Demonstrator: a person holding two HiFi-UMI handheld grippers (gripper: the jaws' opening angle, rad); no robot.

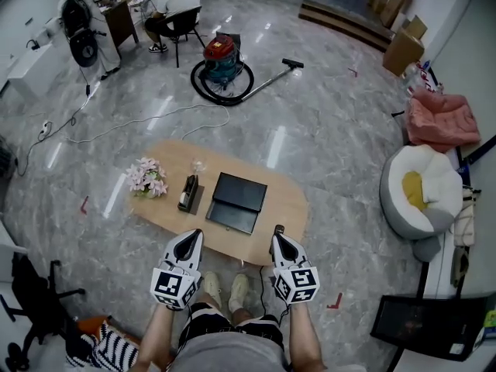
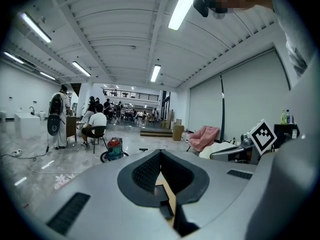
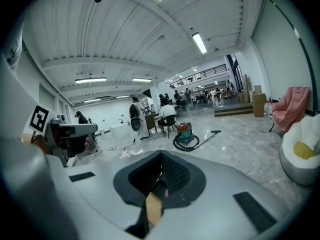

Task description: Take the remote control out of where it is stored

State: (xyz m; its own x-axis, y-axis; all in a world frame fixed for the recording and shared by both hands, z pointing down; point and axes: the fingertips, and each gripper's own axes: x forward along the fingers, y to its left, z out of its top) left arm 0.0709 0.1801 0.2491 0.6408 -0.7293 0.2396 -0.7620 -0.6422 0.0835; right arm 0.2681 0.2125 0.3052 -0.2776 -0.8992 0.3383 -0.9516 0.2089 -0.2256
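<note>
We hold our left gripper point(image 1: 194, 235) and right gripper point(image 1: 277, 235) at the near edge of the table point(image 1: 292, 201), both pinched together. The black box point(image 1: 236, 201) lies open mid-table.

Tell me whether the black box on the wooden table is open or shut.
Open. In the head view the black box lies spread in two flat halves, side by side along a hinge line, on the table.

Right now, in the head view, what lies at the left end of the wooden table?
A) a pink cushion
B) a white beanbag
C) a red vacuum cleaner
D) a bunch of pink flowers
D: the pink flowers lie on the table at its left end; none of the other things is on the table.
</note>
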